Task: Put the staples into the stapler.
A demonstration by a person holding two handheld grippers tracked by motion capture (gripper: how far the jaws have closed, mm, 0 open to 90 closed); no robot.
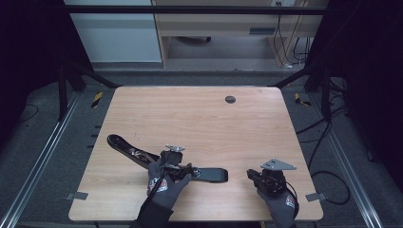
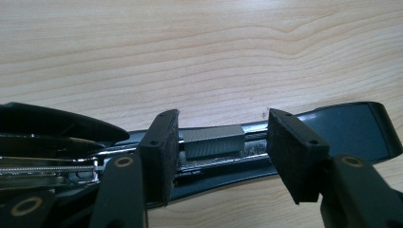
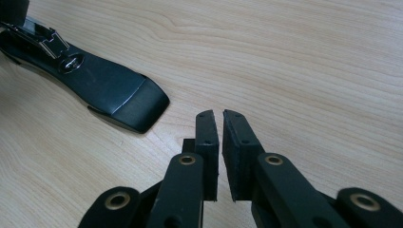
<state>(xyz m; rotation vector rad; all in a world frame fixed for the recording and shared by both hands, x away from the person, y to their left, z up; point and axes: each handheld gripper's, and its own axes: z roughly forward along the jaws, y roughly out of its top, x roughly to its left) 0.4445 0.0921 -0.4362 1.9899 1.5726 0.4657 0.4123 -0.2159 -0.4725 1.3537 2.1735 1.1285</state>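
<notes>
Light wooden desk (image 1: pixel 199 118) with rounded corners; most of its top is bare, with wide free room across the far half and the right side. A small round dark grommet (image 1: pixel 230 99) sits near the far edge, right of centre, well apart from everything else.

Long black stapler opened out flat (image 1: pixel 138 156), lying slantwise in the near-left part of the desk: one end points toward the left edge, the other, a broad rounded black end (image 1: pixel 216 175), lies near the middle of the near edge. There is bare wood between it and the near edge.

Left gripper (image 1: pixel 183 169), in a gloved left hand (image 1: pixel 161 183), sits over the stapler's middle. In the left gripper view its jaws stand moderately wide on either side of the stapler's metal channel (image 2: pixel 214 152). A small grey block of staples (image 2: pixel 213 141) lies in that channel between the pads (image 2: pixel 161 152); one pad is just beside it and the other is apart. Nothing is clamped.

Right gripper (image 1: pixel 252 175), in a gloved right hand (image 1: pixel 280 202), rests near the desk's near-right corner, just right of the stapler's rounded end and not touching it. In the right gripper view its jaws are narrow, nearly together, with only a thin gap and nothing between them. Open wood lies ahead.
</notes>
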